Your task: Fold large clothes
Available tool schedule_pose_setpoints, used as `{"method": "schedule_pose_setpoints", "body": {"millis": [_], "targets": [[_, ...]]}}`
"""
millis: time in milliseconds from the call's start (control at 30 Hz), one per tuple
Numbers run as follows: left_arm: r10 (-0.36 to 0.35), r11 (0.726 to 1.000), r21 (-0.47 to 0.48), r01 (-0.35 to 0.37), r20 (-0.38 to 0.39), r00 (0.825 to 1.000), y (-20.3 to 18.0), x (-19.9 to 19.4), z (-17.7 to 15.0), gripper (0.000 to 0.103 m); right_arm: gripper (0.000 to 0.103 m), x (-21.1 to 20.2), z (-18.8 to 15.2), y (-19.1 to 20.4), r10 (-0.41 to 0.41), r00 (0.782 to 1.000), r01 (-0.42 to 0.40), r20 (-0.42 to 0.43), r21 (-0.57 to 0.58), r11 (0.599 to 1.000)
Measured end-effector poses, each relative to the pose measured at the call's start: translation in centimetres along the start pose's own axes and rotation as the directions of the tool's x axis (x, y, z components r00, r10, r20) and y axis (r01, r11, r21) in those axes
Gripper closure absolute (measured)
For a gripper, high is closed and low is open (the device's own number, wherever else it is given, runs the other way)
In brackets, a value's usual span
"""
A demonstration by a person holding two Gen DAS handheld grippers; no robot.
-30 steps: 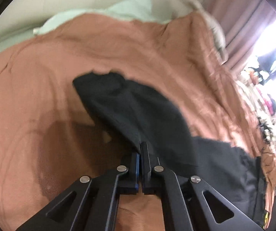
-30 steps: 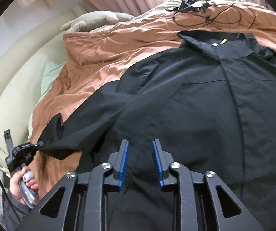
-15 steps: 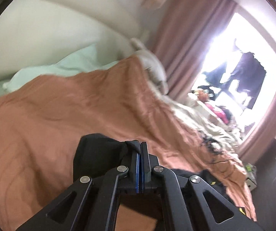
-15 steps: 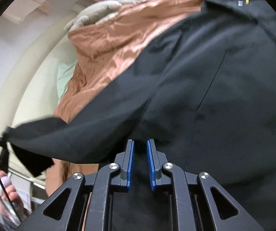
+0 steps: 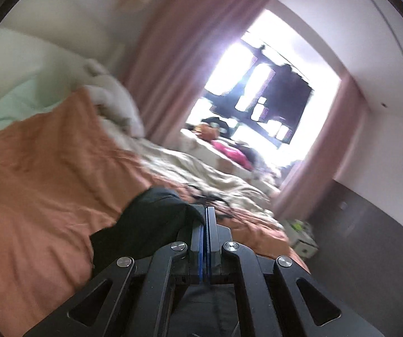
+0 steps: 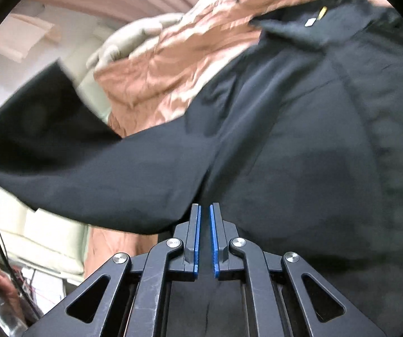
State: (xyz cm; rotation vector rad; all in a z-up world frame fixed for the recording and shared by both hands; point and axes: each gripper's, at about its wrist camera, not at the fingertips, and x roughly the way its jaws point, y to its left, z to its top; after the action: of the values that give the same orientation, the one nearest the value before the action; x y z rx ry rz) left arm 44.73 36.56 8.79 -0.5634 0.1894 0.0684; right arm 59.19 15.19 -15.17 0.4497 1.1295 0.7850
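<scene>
A large black jacket lies spread on a bed's orange-brown blanket, collar at the far end. My left gripper is shut on the jacket's sleeve end and holds it lifted above the blanket. In the right wrist view the raised sleeve stretches left across the frame. My right gripper sits low over the jacket's body near the armpit, its blue pads a narrow gap apart, with nothing seen between them.
A pale green pillow and a beige plush toy lie at the bed's head. A cream quilt with cables lies beyond. Pink curtains frame a bright window. A dark wall panel stands right.
My left gripper has lifted the sleeve end high off the blanket and tilted up toward the window. My right gripper has narrowed from wide open and moved lower over the jacket.
</scene>
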Motion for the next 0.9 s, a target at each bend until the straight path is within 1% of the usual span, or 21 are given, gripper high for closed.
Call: {"method": "schedule_pose_setpoints", "body": {"millis": [100,167,200,267,300,400,433,467,500,533,567,600,633,700,733,767,800,833,867,900], "targets": [[-0.069,0.997,0.018,0.07,-0.037,0.997,-3.0,2.3,-0.6,0.103,0.095,-3.8,-0.2,0.2,-0.037,0.998,0.039,0.043,-0.03,0.999],[-0.091,0.995,0.033,0.093,-0.058,0.994,-4.7,3.4,-1.5,0.103,0.095,-6.8,-0.7,-0.4,-0.071,0.994,0.075,0.086,-0.04,0.996],[-0.104,0.993,0.043,0.107,-0.073,0.992,-5.5,4.1,-1.9,0.103,0.095,-8.6,-1.5,-1.3,-0.086,0.99,0.09,0.108,-0.034,0.995],[-0.124,0.99,0.054,0.13,-0.104,0.987,-6.5,4.9,-3.0,0.103,0.094,-10.7,-2.4,-2.6,-0.111,0.986,0.114,0.127,-0.017,0.993],[-0.13,0.989,0.057,0.137,-0.115,0.985,-6.7,5.0,-3.5,0.103,0.093,-11.8,-3.1,-3.8,-0.139,0.981,0.14,0.136,0.002,0.99],[-0.144,0.985,0.066,0.156,-0.155,0.977,-7.9,5.8,-5.6,0.103,0.081,-14.3,-4.2,-6.9,-0.186,0.973,0.178,0.137,0.071,0.981],[-0.146,0.985,0.064,0.158,-0.162,0.976,-8.0,6.0,-6.0,0.103,0.074,-14.5,-3.8,-7.9,-0.188,0.974,0.175,0.124,0.109,0.979],[-0.151,0.985,0.053,0.162,-0.177,0.973,-8.2,6.7,-6.8,0.103,0.072,-14.7,-3.1,-8.8,-0.172,0.979,0.155,0.114,0.144,0.977],[-0.152,0.985,0.047,0.164,-0.191,0.97,-8.3,7.2,-7.4,0.103,0.071,-15.2,-2.7,-9.5,-0.145,0.982,0.122,0.124,0.174,0.977],[-0.149,0.986,0.045,0.161,-0.207,0.967,-8.8,8.0,-8.1,0.103,0.064,-15.9,-2.4,-10.3,-0.132,0.98,0.101,0.15,0.201,0.974],[-0.145,0.986,0.047,0.159,-0.22,0.965,-9.1,8.5,-8.6,0.103,0.054,-16.6,-2.2,-10.9,-0.148,0.974,0.109,0.169,0.219,0.97],[-0.142,0.986,0.053,0.159,-0.234,0.962,-9.5,9.0,-9.1,0.103,0.05,-17.3,-2.2,-11.4,-0.182,0.965,0.134,0.187,0.241,0.961],[-0.138,0.985,0.064,0.159,-0.257,0.956,-10.1,9.9,-10.1,0.103,0.048,-18.0,-1.9,-12.1,-0.213,0.956,0.156,0.202,0.265,0.952],[-0.129,0.984,0.078,0.159,-0.298,0.946,-11.2,11.3,-11.9,0.103,0.048,-18.9,-1.8,-13.3,-0.231,0.949,0.16,0.214,0.305,0.939],[-0.122,0.985,0.081,0.156,-0.325,0.938,-11.7,12.2,-12.9,0.103,0.048,-19.4,-1.8,-14.1,-0.232,0.948,0.15,0.218,0.335,0.93],[-0.124,0.984,0.079,0.162,-0.361,0.924,-12.1,13.1,-14.0,0.102,0.048,-19.8,-1.8,-14.7,-0.232,0.947,0.141,0.222,0.362,0.921],[-0.129,0.983,0.074,0.171,-0.392,0.911,-12.2,13.9,-15.0,0.095,0.048,-20.1,-1.7,-15.4,-0.232,0.946,0.131,0.228,0.385,0.913],[-0.14,0.981,0.059,0.185,-0.447,0.883,-12.5,14.9,-16.5,0.09,0.048,-20.5,-1.7,-16.0,-0.235,0.943,0.124,0.234,0.408,0.905],[-0.164,0.978,0.028,0.206,-0.501,0.85,-12.7,15.7,-18.1,0.07,0.048,-21.0,-1.7,-16.4,-0.238,0.941,0.12,0.239,0.423,0.898],[-0.192,0.975,-0.008,0.222,-0.535,0.823,-12.7,16.2,-19.5,0.043,0.048,-21.6,-1.9,-17.0,-0.242,0.939,0.116,0.245,0.439,0.891]]}}
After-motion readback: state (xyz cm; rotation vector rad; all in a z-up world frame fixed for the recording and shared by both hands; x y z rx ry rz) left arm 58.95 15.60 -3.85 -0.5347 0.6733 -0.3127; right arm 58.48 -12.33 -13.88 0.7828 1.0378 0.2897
